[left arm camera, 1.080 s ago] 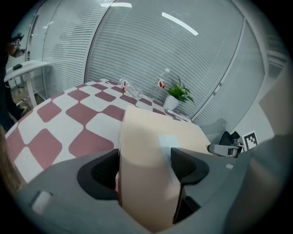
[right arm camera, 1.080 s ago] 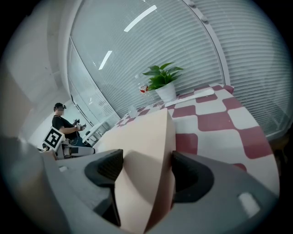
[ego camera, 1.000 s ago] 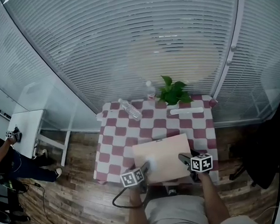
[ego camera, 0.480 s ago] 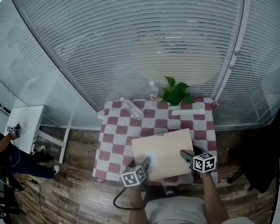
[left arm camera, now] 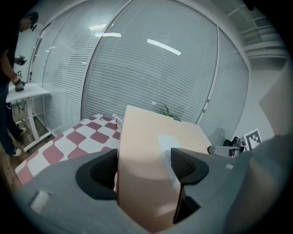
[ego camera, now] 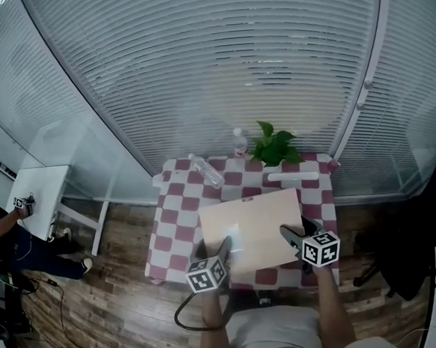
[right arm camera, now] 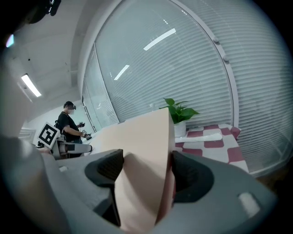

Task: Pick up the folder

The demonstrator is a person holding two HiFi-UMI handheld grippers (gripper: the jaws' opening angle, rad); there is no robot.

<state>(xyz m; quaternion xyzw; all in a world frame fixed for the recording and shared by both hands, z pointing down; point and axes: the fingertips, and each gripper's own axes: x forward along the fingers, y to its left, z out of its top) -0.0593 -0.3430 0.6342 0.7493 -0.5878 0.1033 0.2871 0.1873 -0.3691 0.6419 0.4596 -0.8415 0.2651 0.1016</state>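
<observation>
A pale tan folder [ego camera: 254, 230] hangs in the air above the red-and-white checked table [ego camera: 177, 209], held by both grippers at its near edge. My left gripper [ego camera: 225, 249] is shut on the folder's near left corner; in the left gripper view the folder [left arm camera: 151, 155] fills the gap between the jaws of that gripper [left arm camera: 143, 165]. My right gripper [ego camera: 292, 239] is shut on the near right corner, and the folder [right arm camera: 144, 151] stands edge-on between the jaws of the right gripper [right arm camera: 145, 170].
At the table's far edge lie a clear plastic bottle [ego camera: 204, 170], a small upright bottle [ego camera: 239, 141], a potted green plant [ego camera: 274, 147] and a white tube [ego camera: 292, 176]. Blinds cover the glass wall behind. A person [ego camera: 5, 239] stands by a white desk [ego camera: 35, 193] at the left.
The folder has risen off the table and moved away from me, held by both grippers. Its far edge now covers more of the checked cloth.
</observation>
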